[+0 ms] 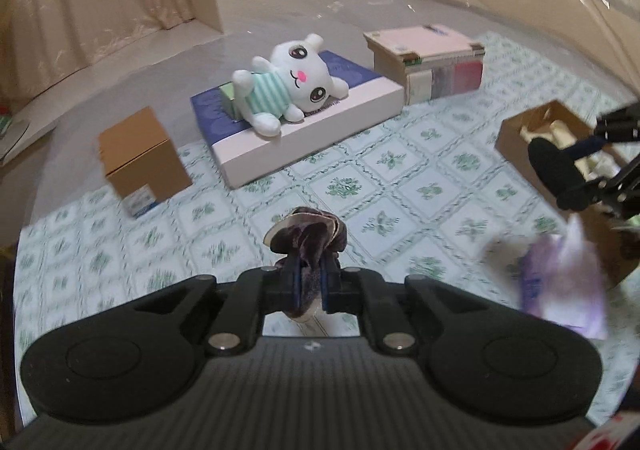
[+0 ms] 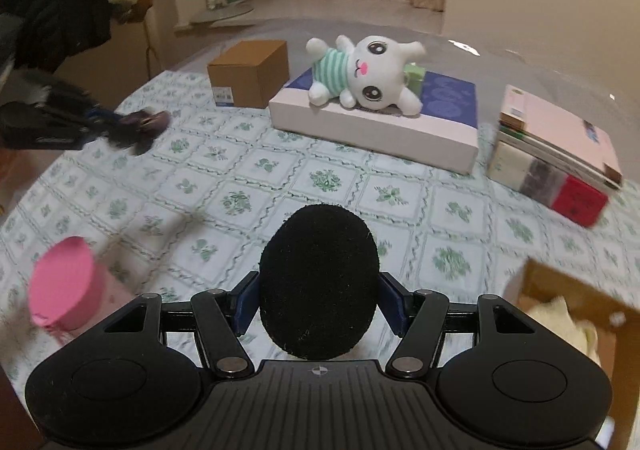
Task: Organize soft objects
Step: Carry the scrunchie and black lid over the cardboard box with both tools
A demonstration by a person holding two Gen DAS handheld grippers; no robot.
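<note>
1. My left gripper (image 1: 308, 282) is pinched tight on the velvet scrunchie (image 1: 306, 236), held above the tablecloth (image 1: 360, 185).
2. My right gripper (image 2: 318, 304) clamps the black sponge (image 2: 318, 278), jaws half-spread.
3. I'd keep both squeezes firm and lower them over the open cardboard box (image 2: 576, 290).

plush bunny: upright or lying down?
Lying down. The bunny rests on its side atop the flat box, head and limbs against the lid.

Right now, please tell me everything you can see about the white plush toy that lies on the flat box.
The white plush toy is a soft animal with large dark eyes, a pink nose, pink cheeks and a mint-and-white striped shirt. It lies on its side on the blue top of the flat box, limbs spread. A small green box sits right behind it; contact cannot be told. No hand-held gripper touches it.
</note>
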